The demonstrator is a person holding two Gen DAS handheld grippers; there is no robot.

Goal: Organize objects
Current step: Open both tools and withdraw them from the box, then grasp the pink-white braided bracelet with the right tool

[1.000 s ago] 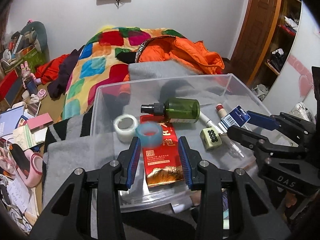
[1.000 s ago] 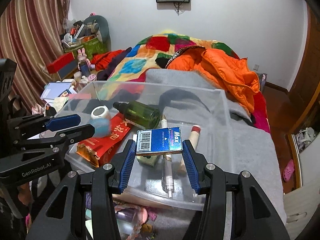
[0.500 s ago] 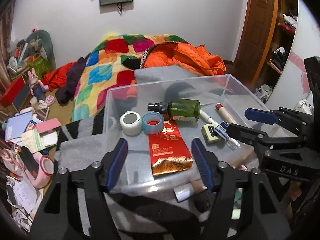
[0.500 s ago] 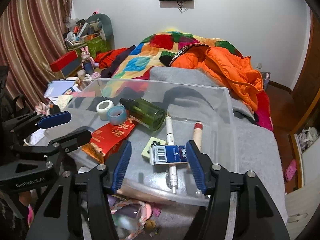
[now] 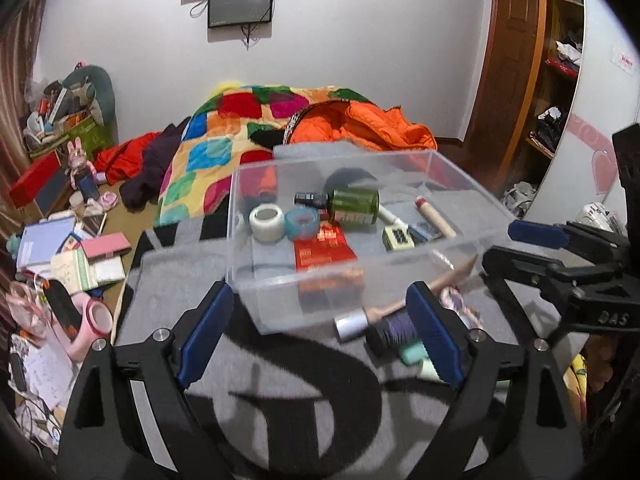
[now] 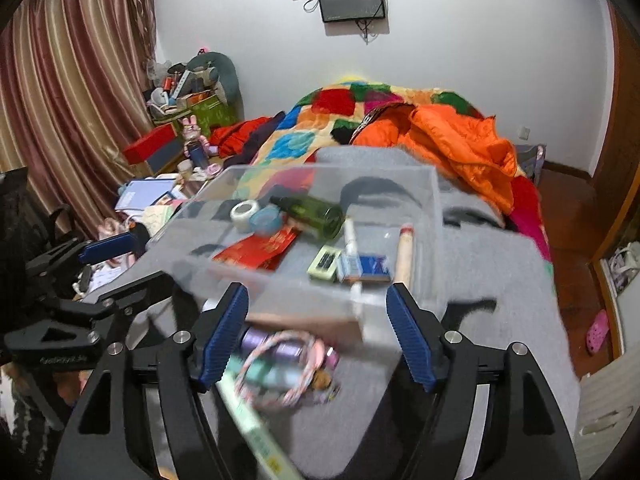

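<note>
both tools agape, empty, near bin.

Both views are evenly and fairly brightly lit by diffuse indoor light; no lamp or window is in frame. The white wall renders without blown highlights. Shadows are soft. A dark vignette fills the corners of each view, and fisheye distortion bends straight lines near the edges, notably the wooden door frame and the curtain. Motion blur affects the near field: the front wall of the clear plastic bin is smeared, and the loose items on the grey blanket just before it are indistinct. The bin walls carry faint pale reflections. Distant areas stay comparatively sharp.
</note>
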